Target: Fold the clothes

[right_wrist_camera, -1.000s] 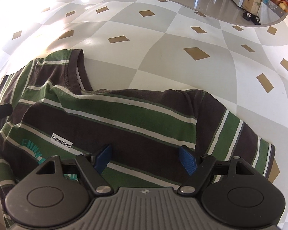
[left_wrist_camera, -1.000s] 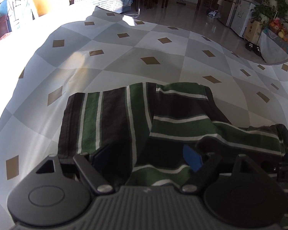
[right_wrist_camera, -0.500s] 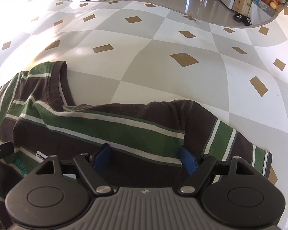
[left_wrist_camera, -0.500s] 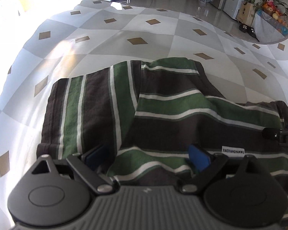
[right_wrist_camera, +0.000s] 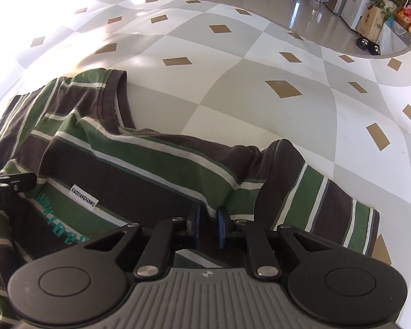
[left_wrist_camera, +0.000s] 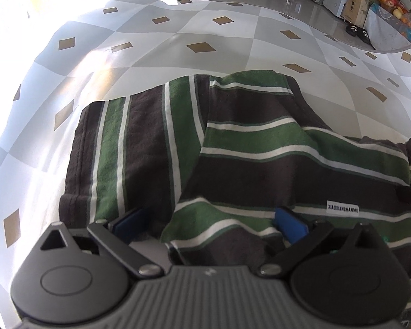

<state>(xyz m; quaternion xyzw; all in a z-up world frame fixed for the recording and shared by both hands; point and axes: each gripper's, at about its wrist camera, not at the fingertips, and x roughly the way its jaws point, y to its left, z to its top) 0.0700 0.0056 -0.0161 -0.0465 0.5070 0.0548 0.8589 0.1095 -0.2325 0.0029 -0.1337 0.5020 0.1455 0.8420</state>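
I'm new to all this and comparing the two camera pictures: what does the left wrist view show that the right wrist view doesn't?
Only the left wrist view: the left claw, open over the striped shirt; its jaws have just been opening. It also shows a sleeve spread flat.

Only the right wrist view: the right claw, whose jaws have just been closing, pinched on a fold of the shirt, plus the neckline and teal lettering.

Both: the same shirt, its white label and the checkered tablecloth.

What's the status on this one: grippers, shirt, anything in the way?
Left gripper open, just widened over shirt. Right gripper just closed, pinching shirt fabric. Nothing in the way.
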